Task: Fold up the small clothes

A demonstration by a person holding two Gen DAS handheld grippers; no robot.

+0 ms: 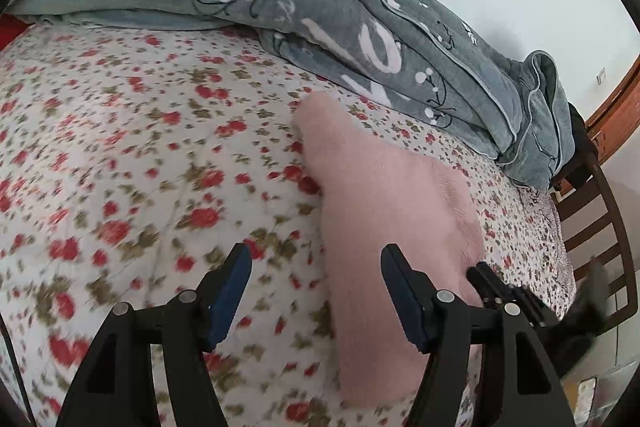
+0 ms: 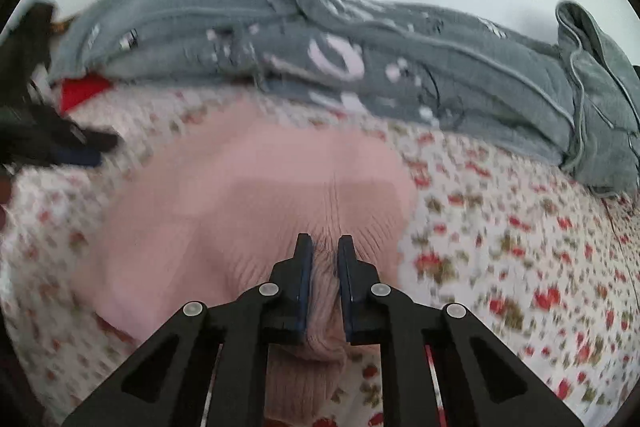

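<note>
A small pink knit garment (image 1: 380, 187) lies on the flowered bedsheet (image 1: 120, 147). My left gripper (image 1: 316, 255) hovers open over the garment's near left edge. One finger is above the sheet and the other above the pink cloth, with nothing pinched. In the right wrist view the same garment (image 2: 248, 187) spreads out ahead. My right gripper (image 2: 325, 243) is shut on a bunched fold of its near edge, and the ribbed knit puckers between the pads. The right gripper (image 1: 492, 287) also shows at the garment's right side, and the left gripper (image 2: 68, 143) shows blurred at far left.
A rumpled grey quilt (image 1: 360, 27) with white lettering lies along the far side of the bed against a pale wall. Something red (image 2: 80, 91) peeks from under it. A dark wooden chair (image 1: 592, 211) stands past the bed's right edge.
</note>
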